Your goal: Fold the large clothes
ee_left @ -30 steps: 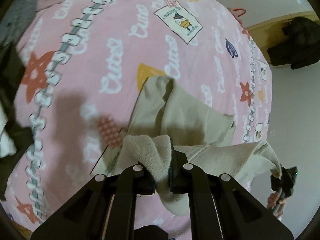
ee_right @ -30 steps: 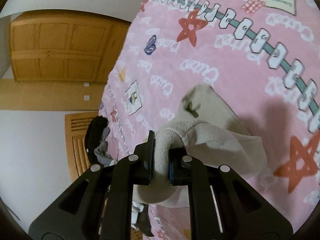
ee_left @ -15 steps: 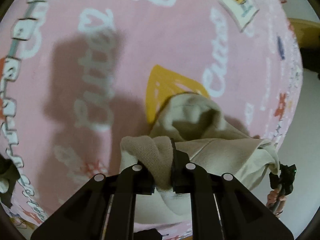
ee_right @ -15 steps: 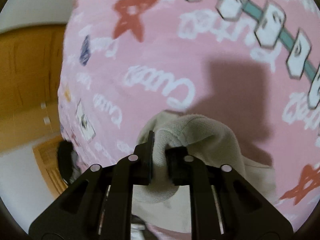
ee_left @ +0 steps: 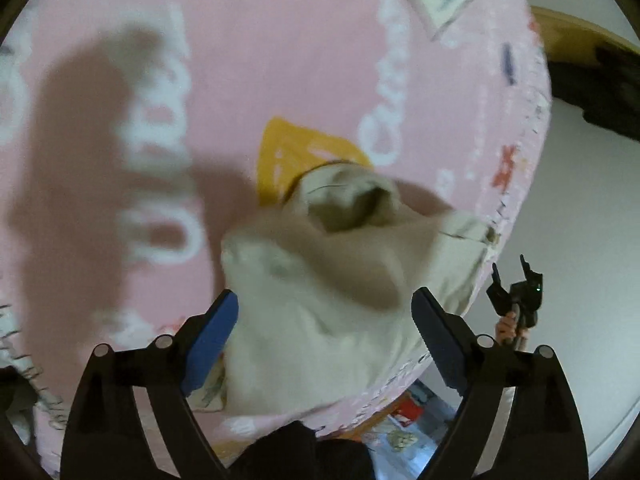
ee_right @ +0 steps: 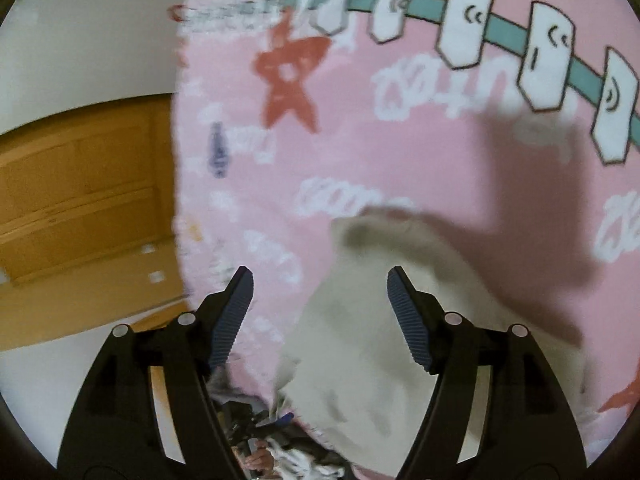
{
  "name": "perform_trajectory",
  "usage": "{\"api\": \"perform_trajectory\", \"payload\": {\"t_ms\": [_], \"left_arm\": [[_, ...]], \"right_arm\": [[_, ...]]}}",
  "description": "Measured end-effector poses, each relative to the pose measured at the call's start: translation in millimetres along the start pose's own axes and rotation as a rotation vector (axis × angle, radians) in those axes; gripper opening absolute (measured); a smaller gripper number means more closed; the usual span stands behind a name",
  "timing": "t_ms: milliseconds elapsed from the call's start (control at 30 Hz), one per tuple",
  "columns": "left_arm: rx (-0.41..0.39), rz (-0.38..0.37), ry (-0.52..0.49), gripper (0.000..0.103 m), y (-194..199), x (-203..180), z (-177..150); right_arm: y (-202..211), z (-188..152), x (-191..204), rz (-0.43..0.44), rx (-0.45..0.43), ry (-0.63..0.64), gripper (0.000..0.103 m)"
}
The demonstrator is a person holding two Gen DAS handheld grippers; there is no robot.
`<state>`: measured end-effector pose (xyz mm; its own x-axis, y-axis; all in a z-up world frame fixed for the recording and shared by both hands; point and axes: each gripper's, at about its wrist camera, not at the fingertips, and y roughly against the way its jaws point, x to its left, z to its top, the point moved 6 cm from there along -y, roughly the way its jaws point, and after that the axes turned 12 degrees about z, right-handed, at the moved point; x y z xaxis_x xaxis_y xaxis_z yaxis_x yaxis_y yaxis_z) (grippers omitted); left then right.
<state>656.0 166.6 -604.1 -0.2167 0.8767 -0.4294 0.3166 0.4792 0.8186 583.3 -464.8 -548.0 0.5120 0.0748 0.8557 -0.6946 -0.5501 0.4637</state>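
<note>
A beige garment [ee_left: 320,320] lies bunched on the pink patterned bedspread [ee_left: 200,80], blurred as it drops. My left gripper [ee_left: 325,306] hangs just above it, its jaws opening wide, the cloth below and between them but not pressed by the blue pads [ee_left: 210,336]. In the right wrist view the same beige garment [ee_right: 380,352] lies near the bed's left edge. My right gripper [ee_right: 320,292] is over it with jaws opening, and the cloth is free of its ribbed pads [ee_right: 406,316]. The other gripper [ee_left: 516,300] shows small at the right of the left wrist view, in a hand.
The bedspread [ee_right: 400,140] ends at an edge on the left, with a wooden cabinet [ee_right: 80,184] and white wall beyond. A dark heap [ee_left: 592,80] sits on a wooden ledge at the upper right. Clutter [ee_right: 272,440] lies on the floor below the bed.
Both grippers came down close to the bedspread while shut on the beige cloth, then their jaws spread and the cloth fell free onto the bed.
</note>
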Motion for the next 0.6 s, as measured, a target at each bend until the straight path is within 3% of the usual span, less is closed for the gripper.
{"api": "perform_trajectory", "payload": {"t_ms": [100,200,233,333,367,467,600], "left_arm": [[-0.088,-0.036,0.012,0.085,48,-2,-11],[-0.23,0.063,-0.01,0.086,76,3,-37],[-0.257,0.08,-0.03,0.086,75,2,-49],[-0.318,0.16,-0.088,0.086,47,15,-98],[-0.361,0.204,-0.101,0.086,30,21,-119],[-0.368,0.214,-0.104,0.086,-20,41,-156],[-0.407,0.179,-0.095,0.086,-80,57,-170]], "right_arm": [[21,-22,3,-0.059,-0.016,0.152,0.072],[44,-56,2,-0.243,-0.012,0.463,0.078],[53,-72,-1,-0.301,0.002,0.61,0.078],[74,-102,-26,-0.41,0.047,0.854,0.078],[80,-109,-40,-0.43,0.071,0.882,0.078],[88,-111,-86,-0.432,0.131,0.842,0.078],[81,-110,-118,-0.302,0.171,0.818,0.078]]}}
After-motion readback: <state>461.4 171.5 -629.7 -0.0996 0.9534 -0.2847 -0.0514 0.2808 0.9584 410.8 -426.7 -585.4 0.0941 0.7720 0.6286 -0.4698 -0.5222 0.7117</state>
